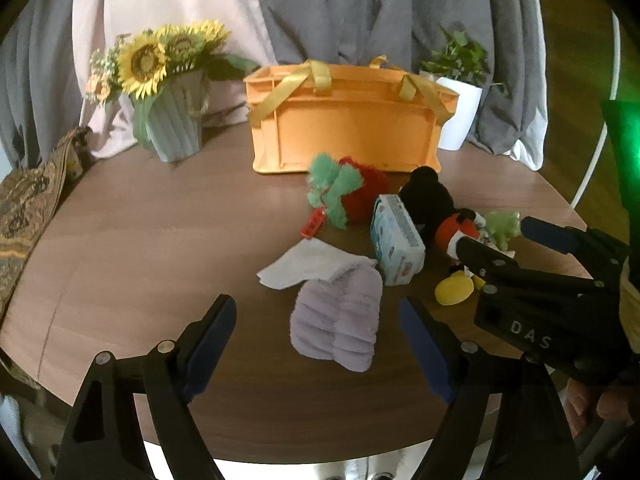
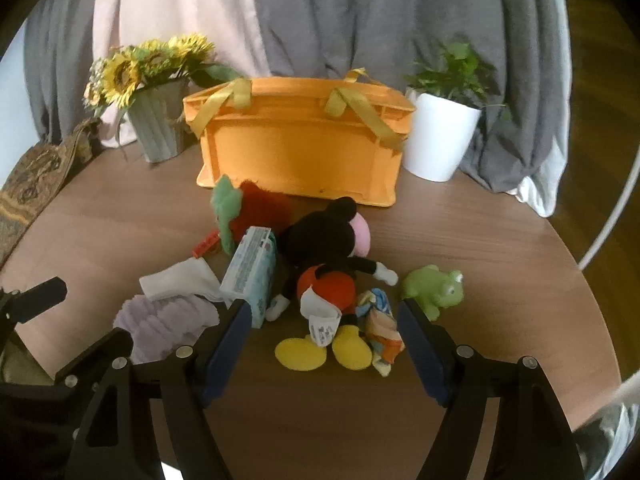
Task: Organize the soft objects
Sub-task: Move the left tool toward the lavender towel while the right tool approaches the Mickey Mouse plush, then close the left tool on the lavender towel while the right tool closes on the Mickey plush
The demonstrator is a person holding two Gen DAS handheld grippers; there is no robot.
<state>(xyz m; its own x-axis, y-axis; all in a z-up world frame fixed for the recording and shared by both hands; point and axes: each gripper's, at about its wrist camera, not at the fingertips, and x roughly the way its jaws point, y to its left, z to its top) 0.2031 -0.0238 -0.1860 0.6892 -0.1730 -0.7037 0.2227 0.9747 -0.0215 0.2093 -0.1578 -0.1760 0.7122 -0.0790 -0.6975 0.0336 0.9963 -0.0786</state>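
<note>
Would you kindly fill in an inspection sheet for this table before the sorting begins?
Surface: round wooden table, items gathered near the middle.
Job's things: orange basket at the back, handles up; mouse plush lying face down; green frog toy; red and green plush; lilac cloth and white cloth, overlapping; small colourful cloth by the plush's feet.
Clutter: tissue pack; small red object.
Grippers: left gripper open around the lilac cloth, not gripping; right gripper open around the mouse plush's feet.
Cables: nothing seen.
Surroundings: sunflower vase, potted plant, grey curtains.
</note>
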